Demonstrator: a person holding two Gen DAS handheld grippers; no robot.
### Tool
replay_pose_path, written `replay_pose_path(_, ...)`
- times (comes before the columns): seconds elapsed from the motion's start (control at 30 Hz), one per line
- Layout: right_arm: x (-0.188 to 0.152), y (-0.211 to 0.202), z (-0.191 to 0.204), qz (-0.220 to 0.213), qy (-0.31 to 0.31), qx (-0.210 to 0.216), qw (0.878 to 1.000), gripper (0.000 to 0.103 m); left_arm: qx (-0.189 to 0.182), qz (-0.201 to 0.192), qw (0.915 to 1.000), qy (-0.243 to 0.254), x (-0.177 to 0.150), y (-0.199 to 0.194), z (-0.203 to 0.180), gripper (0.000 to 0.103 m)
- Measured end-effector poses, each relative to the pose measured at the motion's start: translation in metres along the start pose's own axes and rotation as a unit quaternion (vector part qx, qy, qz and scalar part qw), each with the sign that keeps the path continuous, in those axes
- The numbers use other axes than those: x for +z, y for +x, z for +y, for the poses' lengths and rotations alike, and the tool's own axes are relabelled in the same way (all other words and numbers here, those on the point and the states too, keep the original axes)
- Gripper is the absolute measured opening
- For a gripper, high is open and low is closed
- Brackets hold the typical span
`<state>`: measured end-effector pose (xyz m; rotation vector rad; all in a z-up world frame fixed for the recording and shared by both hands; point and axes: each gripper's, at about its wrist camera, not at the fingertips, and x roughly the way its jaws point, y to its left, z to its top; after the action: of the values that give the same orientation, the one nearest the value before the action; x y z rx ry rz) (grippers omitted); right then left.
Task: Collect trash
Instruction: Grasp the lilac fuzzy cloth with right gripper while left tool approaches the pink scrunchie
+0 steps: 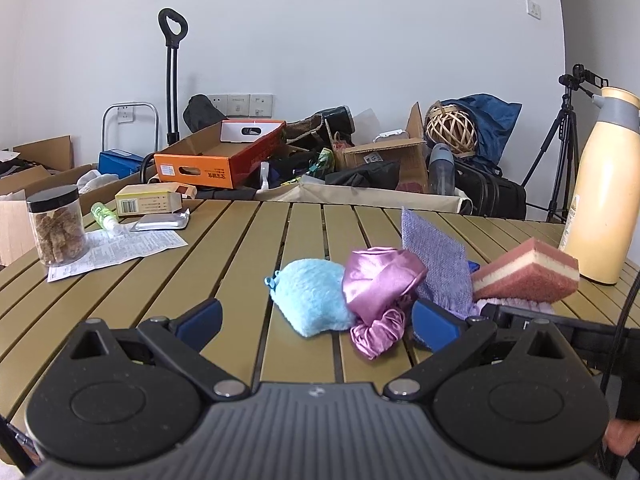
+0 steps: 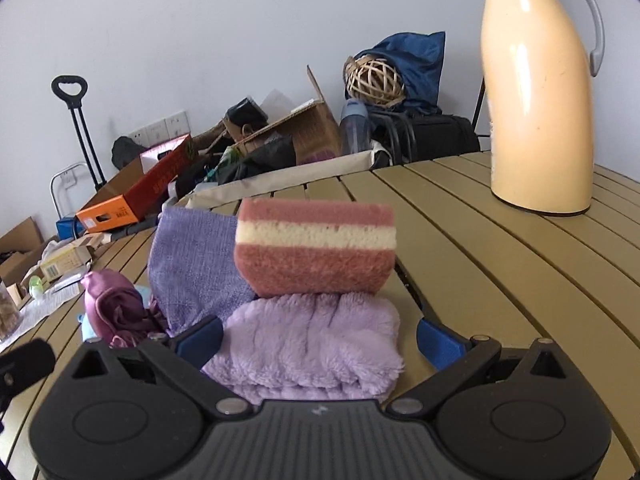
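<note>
On the slatted table, a light blue fluffy pouch and a crumpled pink satin cloth lie just ahead of my left gripper, which is open and empty. Beside them stand a purple knit cloth and a pink-and-cream sponge. My right gripper is open, its fingers either side of a lilac fluffy cloth. The sponge rests on that cloth, with the knit cloth and satin cloth to its left.
At the table's left are a black-lidded jar of snacks, a printed paper sheet, a foil pack, a small green bottle and a yellow box. A cream thermos stands at the right. Boxes and bags clutter the floor beyond.
</note>
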<state>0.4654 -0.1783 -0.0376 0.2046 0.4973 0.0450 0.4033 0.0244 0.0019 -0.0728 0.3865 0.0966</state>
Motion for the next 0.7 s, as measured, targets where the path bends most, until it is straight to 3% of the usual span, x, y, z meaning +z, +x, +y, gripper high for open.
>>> replay_pose_path(0.27, -0.004, -0.002, 0.011, 0.011, -0.038, 0.014, 0.999, 0.083, 0.005, 0.010, 0.9998, -0.019, 0.001, 0.006, -0.001, 0.103)
replay_pose_path(0.4, -0.004, -0.011, 0.013, 0.001, -0.046, 0.026, 0.999, 0.060, 0.002, 0.012, 0.9998, -0.017, 0.000, 0.006, -0.006, 0.103)
replay_pose_path(0.53, 0.001, -0.023, 0.007, -0.008, -0.041, 0.053, 0.998, 0.026, 0.003, 0.012, 0.9998, -0.014, -0.001, 0.006, -0.008, 0.103)
replay_pose_path(0.7, 0.004, -0.040, -0.010, -0.029, 0.000, 0.057, 0.998, 0.022, 0.003, 0.016, 0.9997, -0.016, -0.001, 0.009, -0.007, 0.103)
